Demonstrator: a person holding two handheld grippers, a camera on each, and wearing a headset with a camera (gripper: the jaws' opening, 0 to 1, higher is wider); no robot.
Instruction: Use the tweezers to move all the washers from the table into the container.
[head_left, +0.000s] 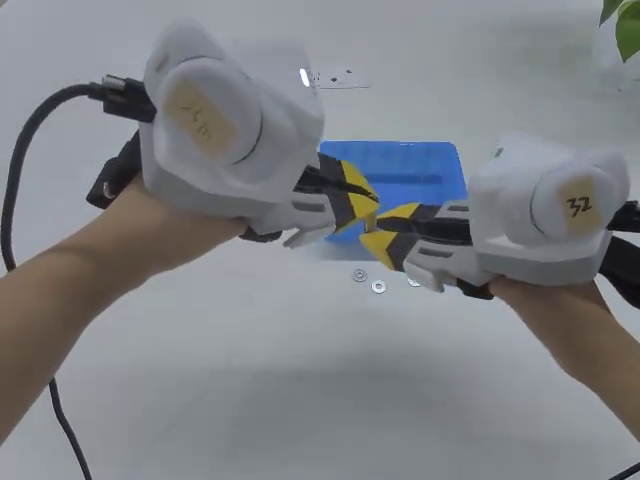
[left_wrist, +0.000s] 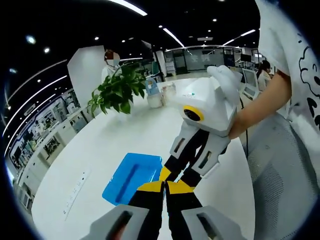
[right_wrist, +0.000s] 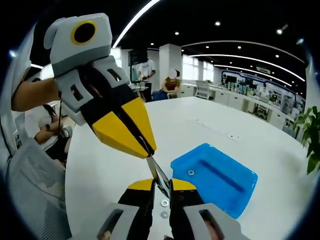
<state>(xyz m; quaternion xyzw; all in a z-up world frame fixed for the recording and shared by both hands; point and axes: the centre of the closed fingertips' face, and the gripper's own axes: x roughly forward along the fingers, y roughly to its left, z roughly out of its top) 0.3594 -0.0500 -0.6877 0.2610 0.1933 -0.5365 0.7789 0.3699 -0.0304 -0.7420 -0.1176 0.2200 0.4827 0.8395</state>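
Head view: your left hand-held gripper (head_left: 362, 203) and right hand-held gripper (head_left: 378, 236) meet tip to tip, partly hiding the blue plastic container (head_left: 420, 165) at 12 o'clock. Ring-shaped washers (head_left: 378, 287) lie on the white table (head_left: 300, 400) at their 6 o'clock. Left gripper view: jaws clenched. Right gripper view: both grasp thin metal tweezers (right_wrist: 156, 172).

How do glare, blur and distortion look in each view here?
Head view: table overexposed, washers faint. Left gripper view: fisheye curves the ceiling lights; container crisp. Right gripper view: same curving; tweezers sharp.
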